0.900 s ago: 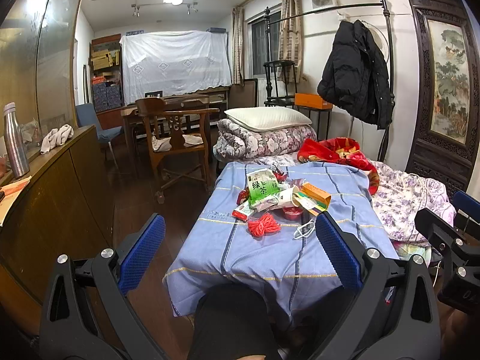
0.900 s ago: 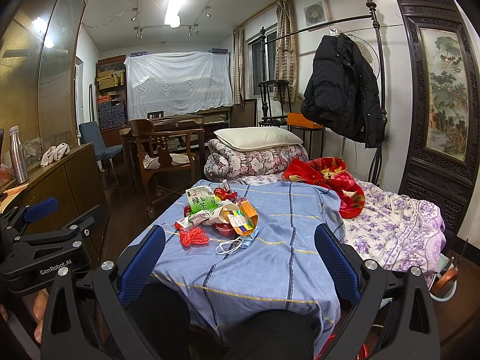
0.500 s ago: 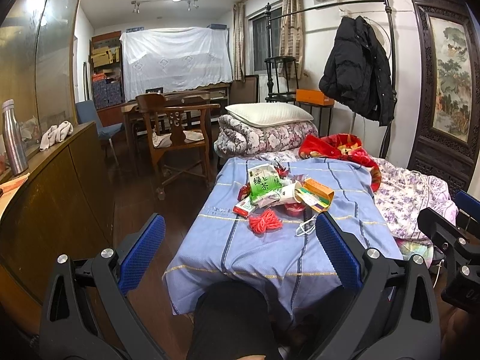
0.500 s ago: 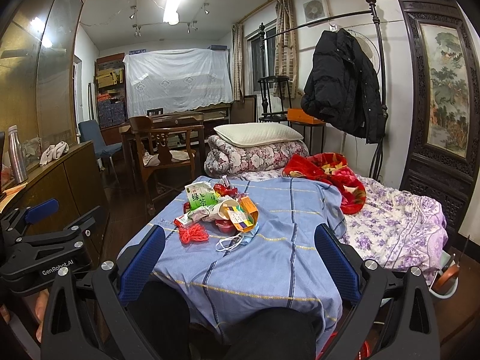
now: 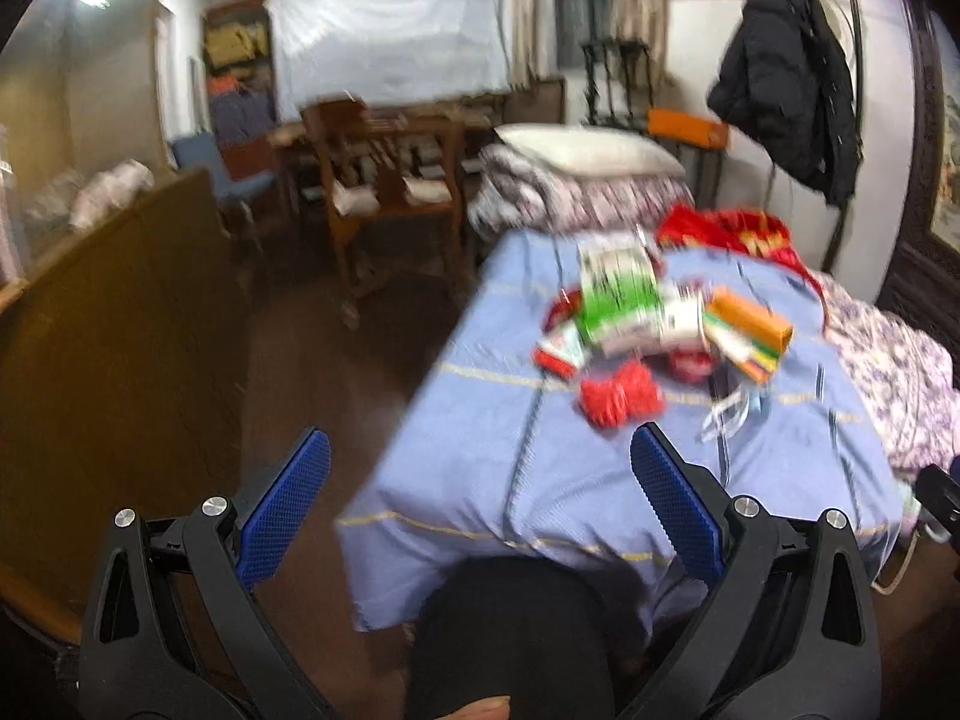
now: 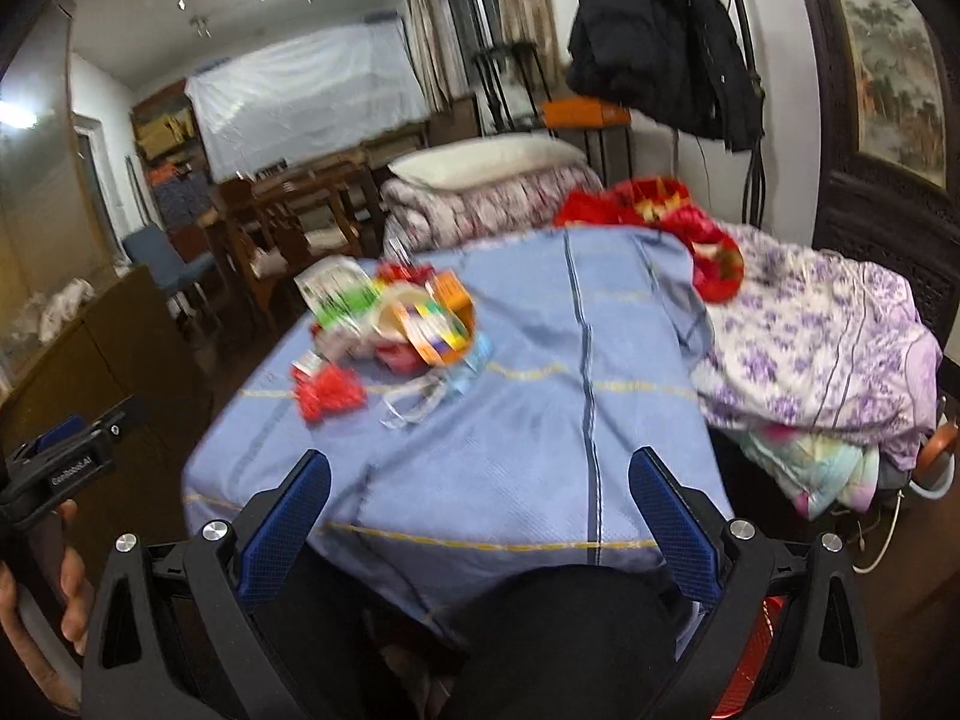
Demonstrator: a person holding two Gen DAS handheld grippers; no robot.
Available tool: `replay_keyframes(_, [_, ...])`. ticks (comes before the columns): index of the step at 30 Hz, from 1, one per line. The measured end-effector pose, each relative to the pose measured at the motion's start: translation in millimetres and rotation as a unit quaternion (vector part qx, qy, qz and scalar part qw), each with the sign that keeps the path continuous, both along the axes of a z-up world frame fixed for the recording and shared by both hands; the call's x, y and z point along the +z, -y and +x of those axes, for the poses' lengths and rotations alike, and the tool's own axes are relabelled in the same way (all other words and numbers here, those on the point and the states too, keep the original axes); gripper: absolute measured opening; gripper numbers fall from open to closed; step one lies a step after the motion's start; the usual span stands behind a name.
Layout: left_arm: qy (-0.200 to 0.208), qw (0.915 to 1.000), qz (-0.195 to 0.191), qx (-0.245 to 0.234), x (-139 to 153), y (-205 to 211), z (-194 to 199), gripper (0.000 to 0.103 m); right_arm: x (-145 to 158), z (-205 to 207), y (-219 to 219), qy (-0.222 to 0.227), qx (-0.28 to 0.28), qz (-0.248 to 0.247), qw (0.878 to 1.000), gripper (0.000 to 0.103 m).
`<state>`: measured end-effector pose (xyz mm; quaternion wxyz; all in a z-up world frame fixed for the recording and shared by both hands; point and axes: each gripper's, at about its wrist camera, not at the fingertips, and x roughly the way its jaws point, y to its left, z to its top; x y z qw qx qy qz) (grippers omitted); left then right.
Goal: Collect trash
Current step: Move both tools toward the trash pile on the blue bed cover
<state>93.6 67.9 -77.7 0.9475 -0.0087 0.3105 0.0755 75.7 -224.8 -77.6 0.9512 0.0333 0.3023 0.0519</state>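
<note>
A pile of trash lies on the blue cloth-covered table (image 5: 540,480): a green-and-white tea packet (image 5: 618,294), an orange box (image 5: 750,324), a red mesh bundle (image 5: 621,399) and a white face mask (image 5: 729,414). The same pile shows in the right wrist view: packet (image 6: 339,294), orange box (image 6: 441,324), red bundle (image 6: 330,393), mask (image 6: 420,399). My left gripper (image 5: 480,504) is open and empty, short of the table's near edge. My right gripper (image 6: 480,510) is open and empty over the near part of the table (image 6: 540,420).
A wooden cabinet (image 5: 108,312) runs along the left. A wooden chair (image 5: 384,180) stands beyond the table. Folded quilts with a pillow (image 5: 588,150), a red blanket (image 6: 660,210) and purple floral bedding (image 6: 828,330) lie behind and right. A black coat (image 6: 654,30) hangs on a rack.
Both grippers have moved forward toward the table and tilted down; the trash pile looks larger and both views are motion-blurred. Both stay open.
</note>
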Motion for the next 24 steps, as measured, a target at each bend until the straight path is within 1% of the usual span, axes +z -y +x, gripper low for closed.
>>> replay_keyframes(1, [-0.007, 1.0, 0.002, -0.006, -7.4, 4.8, 4.2, 0.097, -8.7, 7.9, -3.1, -0.005, 0.0, 0.021, 1.0, 0.097])
replay_keyframes(3, [-0.022, 0.9994, 0.011, -0.024, -30.5, 16.5, 17.7, 0.096, -28.7, 24.0, -5.4, -0.017, 0.002, 0.033, 0.999, 0.097])
replay_keyframes(4, [-0.029, 0.9988, 0.013, -0.037, -43.4, 22.1, 25.0, 0.096, -35.5, 30.5, -9.2, -0.024, 0.004, 0.056, 0.998, 0.097])
replay_keyframes(5, [-0.034, 0.9983, 0.012, -0.046, -51.5, 26.7, 30.2, 0.097, -42.0, 35.7, -11.7, -0.032, 0.004, 0.066, 0.997, 0.097])
replay_keyframes(7, [-0.04, 0.9974, 0.012, -0.058, -60.1, 36.9, 41.1, 0.097, -51.4, 48.3, -16.4, -0.031, 0.01, 0.074, 0.997, 0.097])
replay_keyframes(8, [-0.042, 0.9969, 0.013, -0.065, -65.3, 40.9, 49.5, 0.097, -54.6, 50.5, -17.2, -0.032, 0.01, 0.068, 0.997, 0.097])
replay_keyframes(11, [-0.048, 0.9958, 0.009, -0.078, -71.3, 48.5, 74.4, 0.096, -57.1, 68.3, -22.1, -0.01, 0.009, 0.077, 0.997, 0.097])
replay_keyframes(15, [-0.049, 0.9952, 0.003, -0.085, -73.4, 57.2, 110.0, 0.096, -68.9, 81.2, -9.8, 0.004, -0.001, 0.077, 0.997, 0.097])
replay_keyframes(17, [-0.062, 0.9938, 0.002, -0.092, -76.8, 62.9, 128.4, 0.096, -78.5, 82.8, -2.9, -0.003, -0.005, 0.069, 0.998, 0.097])
replay_keyframes(19, [-0.078, 0.9924, -0.007, -0.095, -80.2, 65.1, 143.6, 0.097, -87.5, 84.5, 2.8, -0.009, -0.01, 0.059, 0.998, 0.097])
replay_keyframes(21, [-0.091, 0.9909, -0.024, -0.096, -82.9, 64.9, 158.3, 0.097, -92.1, 88.0, 8.5, -0.019, -0.007, 0.072, 0.997, 0.097])
replay_keyframes(23, [-0.104, 0.9898, -0.033, -0.092, -87.7, 63.0, 170.3, 0.097, -94.7, 90.9, 14.5, -0.026, -0.008, 0.085, 0.996, 0.097])
replay_keyframes(24, [-0.108, 0.9894, -0.036, -0.09, -91.2, 62.1, 172.0, 0.097, -99.7, 89.6, 18.9, -0.039, -0.01, 0.081, 0.996, 0.098])
